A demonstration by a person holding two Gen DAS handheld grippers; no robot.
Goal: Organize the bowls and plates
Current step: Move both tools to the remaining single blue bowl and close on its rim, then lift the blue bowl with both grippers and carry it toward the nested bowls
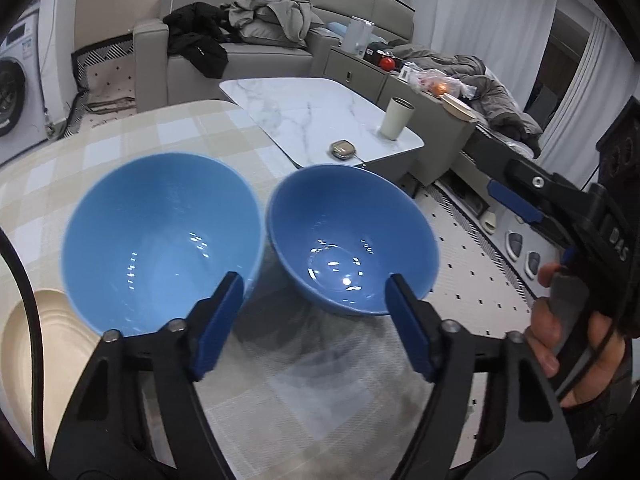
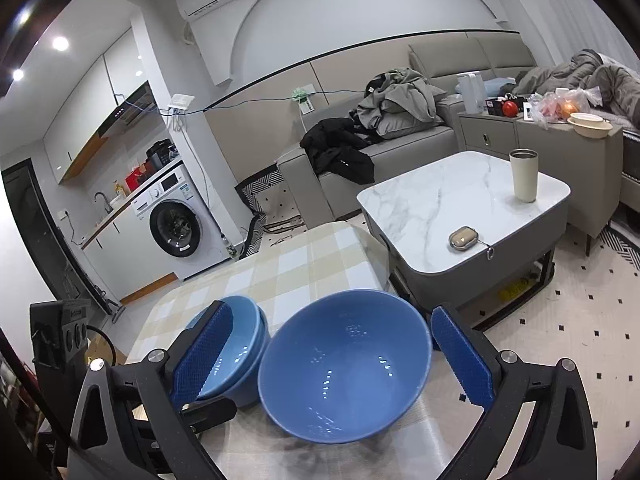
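Left gripper [image 1: 314,296] is hovering over the checked counter [image 1: 168,136], its jaws standing partly apart and pressing on nothing, with the near rim of the darker blue bowl [image 1: 352,240] lying just beyond the right fingertip. Right gripper [image 2: 332,344] is framing that same bowl [image 2: 344,364] between wide jaws, the pads not touching its wall. Just beside it, the lighter blue bowl [image 1: 160,240] is sitting on the counter; in the right wrist view it is appearing as two nested bowls [image 2: 244,344]. A cream plate [image 1: 52,344] is resting at the counter's near left edge. A hand [image 1: 568,344] is gripping the right gripper's handle. Farther off, a marble table [image 2: 460,208] is carrying a tumbler [image 2: 524,176] and a small case [image 2: 464,238].
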